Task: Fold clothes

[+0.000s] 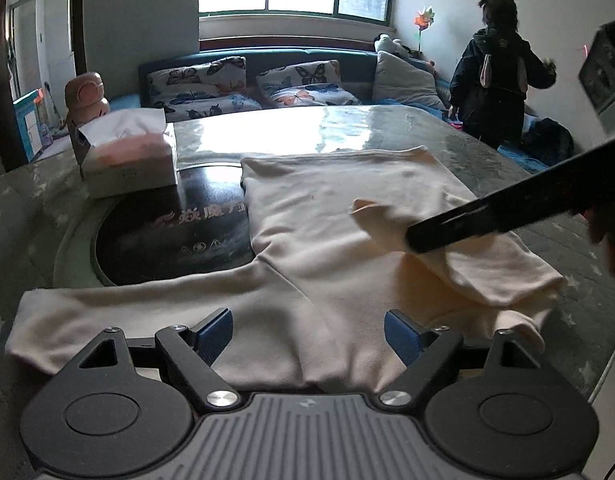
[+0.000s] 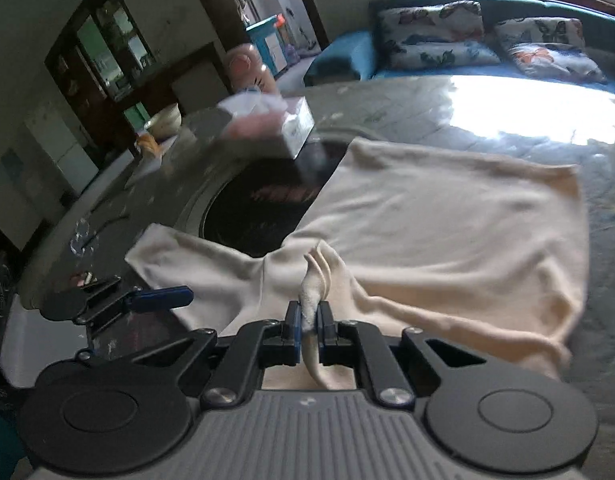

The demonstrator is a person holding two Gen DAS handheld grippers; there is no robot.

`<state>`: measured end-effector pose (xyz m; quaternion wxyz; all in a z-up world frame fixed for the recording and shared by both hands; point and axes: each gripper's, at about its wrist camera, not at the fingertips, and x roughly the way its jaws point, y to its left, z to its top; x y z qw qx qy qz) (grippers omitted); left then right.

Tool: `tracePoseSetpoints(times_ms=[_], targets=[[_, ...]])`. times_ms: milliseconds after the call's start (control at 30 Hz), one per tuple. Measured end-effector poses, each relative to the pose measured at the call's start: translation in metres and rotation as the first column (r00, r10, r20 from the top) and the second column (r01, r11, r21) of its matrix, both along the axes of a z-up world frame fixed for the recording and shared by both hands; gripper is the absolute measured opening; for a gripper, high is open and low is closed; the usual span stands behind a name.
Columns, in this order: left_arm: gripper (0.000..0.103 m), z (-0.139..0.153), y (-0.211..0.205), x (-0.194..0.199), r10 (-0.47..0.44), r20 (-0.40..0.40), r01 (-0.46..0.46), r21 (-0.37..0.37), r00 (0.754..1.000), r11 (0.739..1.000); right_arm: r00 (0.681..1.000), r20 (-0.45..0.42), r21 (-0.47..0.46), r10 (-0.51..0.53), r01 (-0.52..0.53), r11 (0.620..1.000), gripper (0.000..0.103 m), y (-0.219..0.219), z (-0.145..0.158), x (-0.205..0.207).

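Observation:
A cream long-sleeved shirt [image 1: 327,216] lies flat on the table, its body toward the window and one sleeve [image 1: 107,312] stretched out left. My left gripper [image 1: 307,332] is open and empty, just above the shirt's near edge. My right gripper [image 2: 309,320] is shut on the end of the other sleeve [image 2: 313,280] and holds it lifted over the shirt's body [image 2: 447,216]. In the left wrist view the right gripper's fingers [image 1: 447,232] reach in from the right, pinching the sleeve. The left gripper [image 2: 159,298] shows at the left in the right wrist view.
A tissue box [image 1: 127,152] and a pink bottle [image 1: 87,96] stand at the table's left. A round black hob [image 1: 175,236] sits in the table under the shirt's left edge. A sofa with butterfly cushions [image 1: 251,84] and a child [image 1: 495,68] are behind.

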<state>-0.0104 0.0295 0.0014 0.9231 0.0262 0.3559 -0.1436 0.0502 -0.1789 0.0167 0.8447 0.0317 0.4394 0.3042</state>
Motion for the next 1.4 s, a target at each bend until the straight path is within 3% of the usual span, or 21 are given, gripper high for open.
tracePoseSetpoints(times_ms=[100,200,467,567,667,867,967,1067,1133,1200,1300,1400], targets=[[0.084,0.000,-0.003,0.000,-0.013,-0.001,0.013,-0.013,1.000,1.000,0.999,-0.011,-0.012,0.030,-0.031,0.999,0.010,0.006,-0.006,0.002],[0.084,0.003,-0.011,0.001,-0.043,0.006,0.043,-0.023,0.999,0.999,1.000,0.011,-0.012,0.026,-0.026,1.000,0.021,-0.003,0.000,0.001],[0.079,0.004,-0.032,0.015,-0.080,0.011,0.080,-0.044,0.997,0.996,0.997,0.050,-0.125,-0.064,0.070,0.990,0.021,-0.065,0.008,-0.008],[0.073,-0.001,-0.041,0.019,-0.091,0.008,0.091,-0.010,0.996,0.996,0.992,0.039,-0.165,-0.119,0.124,0.978,0.021,-0.090,-0.002,-0.012],[0.065,-0.010,-0.042,0.026,-0.075,-0.016,0.075,0.006,0.997,0.997,0.989,0.042,-0.200,-0.138,0.144,0.969,0.021,-0.100,-0.013,-0.013],[0.065,-0.007,-0.024,0.022,-0.030,-0.018,0.030,0.003,0.999,1.000,0.991,0.067,-0.216,-0.119,0.131,0.968,0.021,-0.097,-0.013,-0.011],[0.066,0.000,-0.006,0.018,0.030,0.004,-0.030,0.004,1.000,1.000,0.990,0.090,-0.196,-0.105,0.121,0.973,0.028,-0.091,-0.010,-0.005],[0.067,0.005,0.020,0.016,0.120,0.014,-0.120,-0.001,0.993,0.993,0.993,0.067,-0.231,-0.096,0.109,0.967,0.028,-0.083,-0.024,0.004],[0.070,0.008,0.042,0.012,0.190,0.027,-0.190,0.006,0.981,0.982,0.995,0.061,-0.240,-0.084,0.097,0.966,0.029,-0.079,-0.028,0.004],[0.076,0.011,0.064,0.008,0.270,0.048,-0.271,0.025,0.962,0.962,0.995,0.071,-0.230,-0.075,0.089,0.969,0.037,-0.078,-0.024,0.001],[0.079,0.012,0.101,0.004,0.404,0.073,-0.408,0.045,0.912,0.912,0.995,0.083,-0.232,-0.053,0.070,0.970,0.038,-0.073,-0.018,-0.001],[0.084,0.010,0.133,0.001,0.532,0.053,-0.534,0.038,0.845,0.844,0.995,0.088,-0.236,-0.036,0.056,0.970,0.040,-0.067,-0.016,-0.002]])
